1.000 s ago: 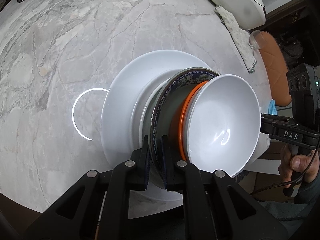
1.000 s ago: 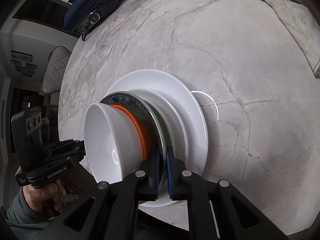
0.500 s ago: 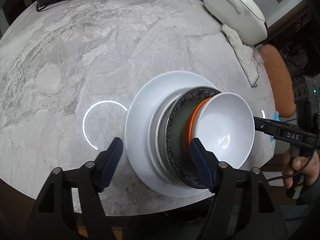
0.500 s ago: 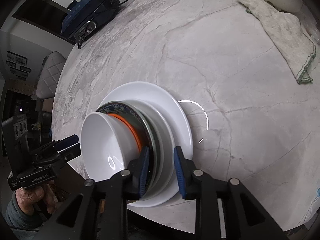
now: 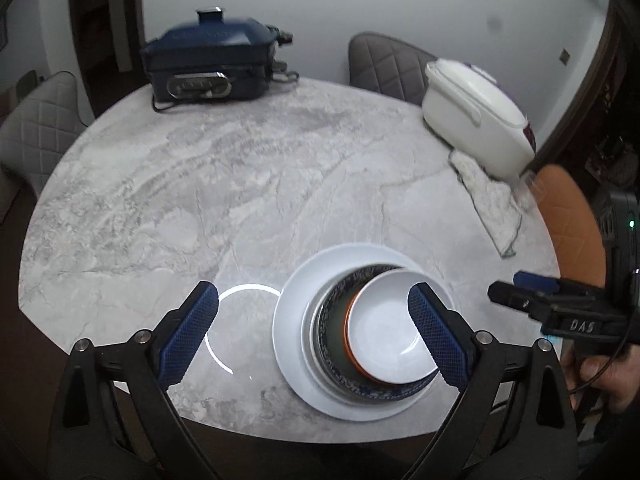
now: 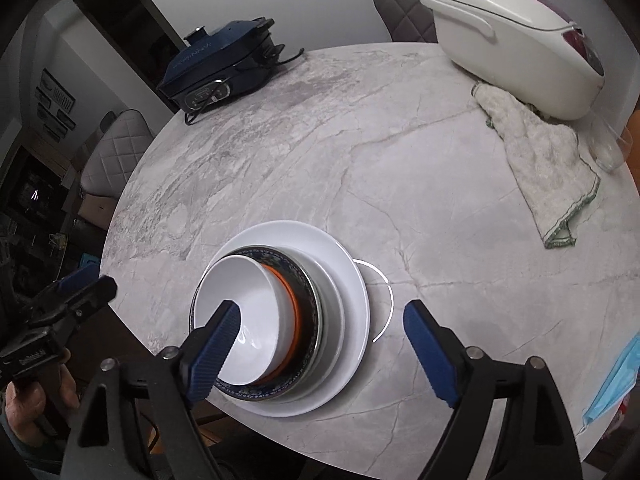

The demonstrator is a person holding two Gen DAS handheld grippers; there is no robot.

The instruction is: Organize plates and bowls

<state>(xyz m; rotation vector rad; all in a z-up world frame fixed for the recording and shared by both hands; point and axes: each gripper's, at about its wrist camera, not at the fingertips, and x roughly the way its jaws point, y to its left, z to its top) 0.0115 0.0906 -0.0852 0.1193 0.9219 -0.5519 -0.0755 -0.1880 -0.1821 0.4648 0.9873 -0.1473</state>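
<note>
Table (image 5: 248, 184), round grey marble, fills the view under both my grippers; I judge the stack was set near its close edge so it stays within reach. Next in size, white dinner plate (image 5: 292, 320) sits flat as the base, directly below and ahead of my left gripper (image 5: 312, 336). On it nests a smaller white plate (image 6: 334, 312), then the blue-patterned dish (image 5: 332, 300), the orange-rimmed bowl (image 5: 349, 332), and the white bowl (image 5: 384, 340) on top: widest at the bottom, which should keep the pile stable. Left gripper's jaws have just been opening and stand spread wide, nothing pinched. Right gripper (image 6: 320, 340) likewise has just been opening, jaws apart above the stack, touching nothing. Stacking looks complete.
</note>
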